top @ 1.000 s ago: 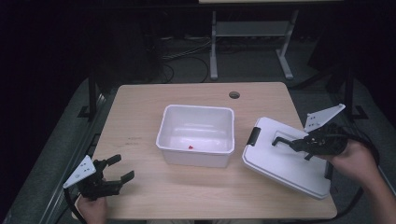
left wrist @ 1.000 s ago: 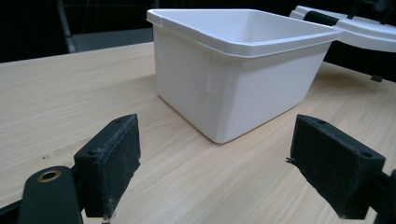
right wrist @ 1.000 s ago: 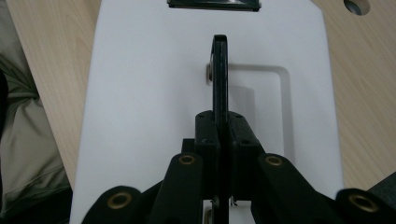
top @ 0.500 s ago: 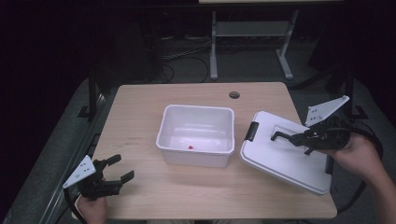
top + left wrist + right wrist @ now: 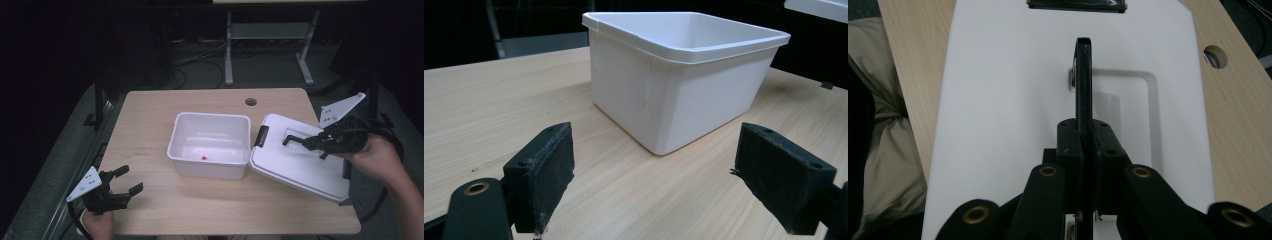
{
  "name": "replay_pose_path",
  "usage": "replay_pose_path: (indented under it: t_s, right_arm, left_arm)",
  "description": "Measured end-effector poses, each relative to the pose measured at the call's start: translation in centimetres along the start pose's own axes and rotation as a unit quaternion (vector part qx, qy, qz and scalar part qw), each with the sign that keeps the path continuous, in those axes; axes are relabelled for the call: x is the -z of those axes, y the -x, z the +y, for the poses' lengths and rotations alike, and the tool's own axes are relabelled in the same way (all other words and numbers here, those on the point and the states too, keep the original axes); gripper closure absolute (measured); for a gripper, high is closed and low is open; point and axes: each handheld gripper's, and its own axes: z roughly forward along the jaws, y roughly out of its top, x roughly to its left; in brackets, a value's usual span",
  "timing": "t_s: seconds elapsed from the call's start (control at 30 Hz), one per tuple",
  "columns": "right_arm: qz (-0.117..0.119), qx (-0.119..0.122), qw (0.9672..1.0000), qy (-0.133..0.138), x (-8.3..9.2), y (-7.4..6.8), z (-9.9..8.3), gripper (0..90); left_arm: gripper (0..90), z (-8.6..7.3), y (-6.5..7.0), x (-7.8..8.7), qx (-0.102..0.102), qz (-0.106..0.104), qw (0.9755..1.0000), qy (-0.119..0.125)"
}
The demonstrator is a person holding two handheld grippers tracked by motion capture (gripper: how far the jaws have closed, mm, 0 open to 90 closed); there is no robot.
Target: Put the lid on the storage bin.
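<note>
A white plastic bin (image 5: pixel 210 145) stands open in the middle of the wooden table, with a small red bit (image 5: pixel 204 158) on its floor. Its white lid (image 5: pixel 300 162) is lifted and tilted at the bin's right, its left edge with a black latch (image 5: pixel 261 135) next to the bin's rim. My right gripper (image 5: pixel 320 140) is shut on the lid's black handle (image 5: pixel 1083 85), which stands on edge between its jaws. My left gripper (image 5: pixel 122 187) rests open near the table's front left corner, facing the bin (image 5: pixel 684 75), nothing between its pads (image 5: pixel 544 175).
The table (image 5: pixel 150 125) has a round cable hole (image 5: pixel 250 101) at the back. Beyond the table are a metal stand (image 5: pixel 265 45) and cables on the dark floor. A beige cloth (image 5: pixel 883 125) lies beside the table in the right gripper view.
My right gripper has raised the lid by its handle and carried it left toward the bin. The left gripper has stayed in place.
</note>
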Motion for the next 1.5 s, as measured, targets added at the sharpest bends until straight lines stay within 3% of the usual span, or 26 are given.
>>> replay_pose_path:
  t_s: [0.4,1.5]
  right_arm:
    - [0.006,0.018,0.9998,0.003,-0.2,0.1,2.5,84.3]
    - [0.037,0.058,0.9976,0.01,-3.6,-0.1,8.8,84.4]
  left_arm:
    - [15.7,0.0,-0.1,0.1,-0.002,0.0,1.0,0.001]
    - [15.7,0.0,-0.2,0.3,0.001,-0.001,1.0,0.006]
